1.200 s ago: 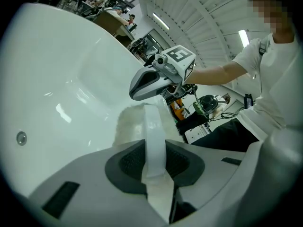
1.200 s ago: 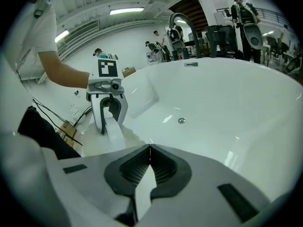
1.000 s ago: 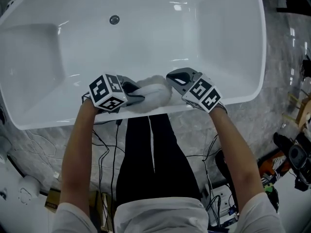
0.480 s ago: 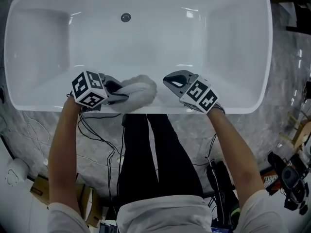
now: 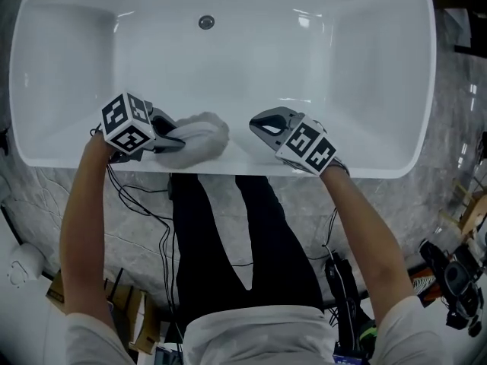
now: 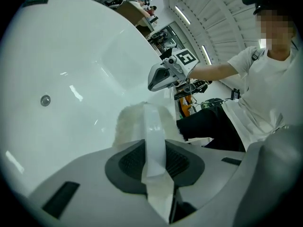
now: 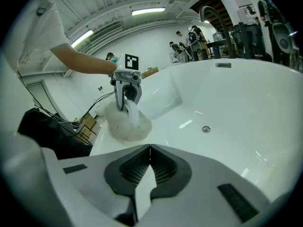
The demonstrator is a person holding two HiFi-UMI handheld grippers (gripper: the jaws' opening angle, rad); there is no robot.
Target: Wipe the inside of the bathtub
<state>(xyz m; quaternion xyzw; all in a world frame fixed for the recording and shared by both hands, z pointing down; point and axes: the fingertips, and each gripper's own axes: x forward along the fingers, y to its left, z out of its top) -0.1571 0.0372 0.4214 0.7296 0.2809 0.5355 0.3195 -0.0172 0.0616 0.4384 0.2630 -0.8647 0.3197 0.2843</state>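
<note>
Step in hand: wiping looks to be at an early pass, with the fluffy white wiping pad (image 5: 202, 136) pressed where the near long wall meets the rim of the glossy white oval bathtub (image 5: 380, 166); no wet or soapy trace shows how much has been covered
Left tongs (image 5: 172, 140): closed on the pad's smooth white strap (image 6: 154, 134), which runs up between the jaws; the fleece bunches just beyond the tips
Right tongs (image 5: 263, 125): jaws pressed together with nothing between them, hovering over the near rim, well to the right of the pad and not touching it
Wiping pad: lying on the tub's near edge, left of the middle, under the left tongs
Bathtub interior: bare and dry-looking, with a small round metal drain (image 5: 206, 22) near the far wall, well apart from both tongs
Next move: my judgement is that the left tongs must carry the pad down off the edge and sweep it along the wall and floor, keeping it pressed flat; the strap grip looks loose enough that the fleece could twist or slip out under a hard push
Left arm (image 5: 82, 204): stretched forward and slightly outward, wrist angled so the tongs point right along the rim
Right arm (image 5: 358, 226): extended forward, tongs angled left towards the pad, held clear of the surface
</note>
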